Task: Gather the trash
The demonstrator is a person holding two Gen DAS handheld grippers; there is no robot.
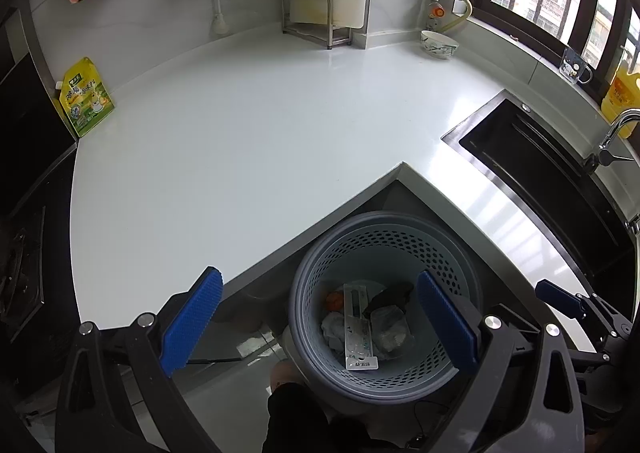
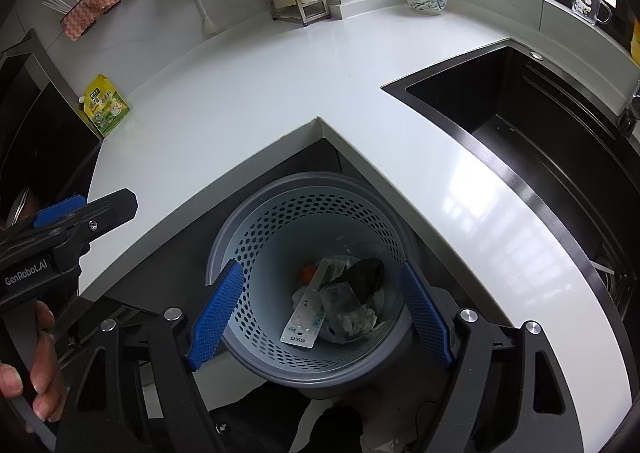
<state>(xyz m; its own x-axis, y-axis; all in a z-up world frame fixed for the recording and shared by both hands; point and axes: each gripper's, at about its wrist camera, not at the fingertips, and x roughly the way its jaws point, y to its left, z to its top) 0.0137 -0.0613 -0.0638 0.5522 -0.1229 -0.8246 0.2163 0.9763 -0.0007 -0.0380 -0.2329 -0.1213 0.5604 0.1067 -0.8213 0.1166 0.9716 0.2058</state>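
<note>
A grey perforated trash basket [image 1: 316, 273] stands on the floor in the inner corner of the white counter [image 1: 248, 149]. It holds a long white packet [image 1: 358, 327], crumpled clear plastic, a black scrap and an orange bit. My left gripper [image 1: 320, 323] is open and empty above the basket. The basket also shows in the right wrist view [image 2: 224, 253], with the white packet [image 2: 306, 319] inside. My right gripper [image 2: 322, 313] is open and empty over it. The left gripper's body [image 2: 76, 221] shows at the left.
A yellow-green pouch [image 1: 86, 97] leans at the counter's far left by the stove. A bowl [image 1: 439, 44] and a metal rack [image 1: 312, 17] stand at the back. A black sink [image 2: 540, 133] lies to the right. A mug [image 1: 576, 67] sits on the windowsill.
</note>
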